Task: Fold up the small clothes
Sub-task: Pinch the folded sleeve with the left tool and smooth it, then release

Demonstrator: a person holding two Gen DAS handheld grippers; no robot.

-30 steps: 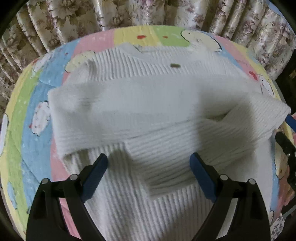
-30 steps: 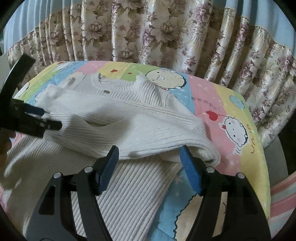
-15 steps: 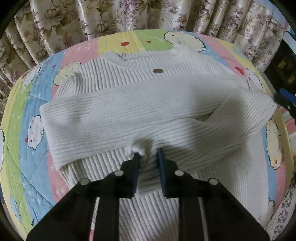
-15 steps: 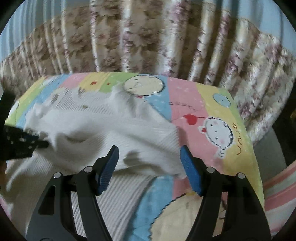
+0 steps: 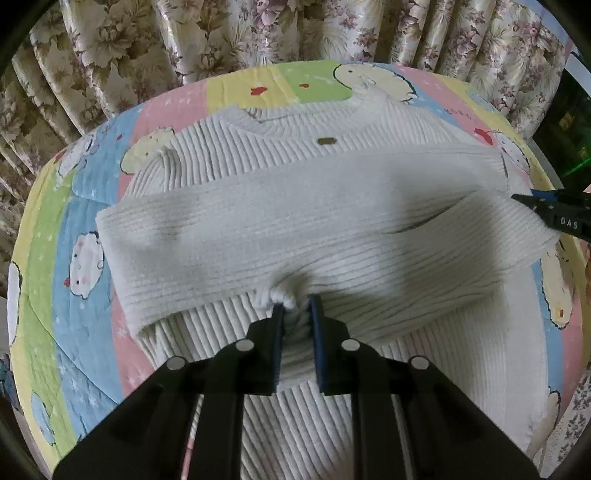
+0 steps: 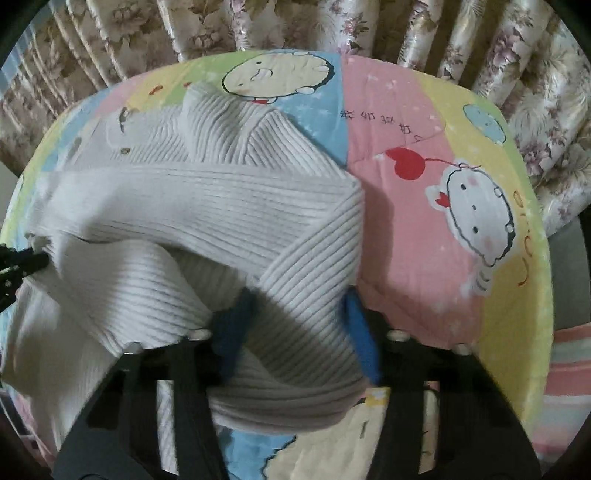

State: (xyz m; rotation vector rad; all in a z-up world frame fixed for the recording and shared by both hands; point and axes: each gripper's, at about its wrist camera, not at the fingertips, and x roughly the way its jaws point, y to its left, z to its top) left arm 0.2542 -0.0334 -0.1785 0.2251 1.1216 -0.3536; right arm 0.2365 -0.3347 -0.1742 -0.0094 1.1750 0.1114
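A white ribbed sweater (image 5: 303, 206) lies on a round table under a cartoon-print cloth (image 5: 74, 236), both sleeves folded across its chest. My left gripper (image 5: 297, 308) is shut on a pinch of the sleeve's lower edge at mid-front. In the right wrist view the sweater's right folded edge (image 6: 295, 295) sits between the blue pads of my right gripper (image 6: 295, 321), which stands wide open around it. The right gripper also shows in the left wrist view (image 5: 554, 210), at the sweater's right edge. The left gripper shows at the far left of the right wrist view (image 6: 22, 262).
Floral curtains (image 5: 258, 33) hang close behind the table. The cloth's pink and yellow part (image 6: 424, 221) lies right of the sweater. The table edge (image 6: 546, 258) drops off at the right.
My left gripper closed on the sleeve edge and stays shut. My right gripper moved in from the right so that the sweater's folded edge now lies between its open fingers.
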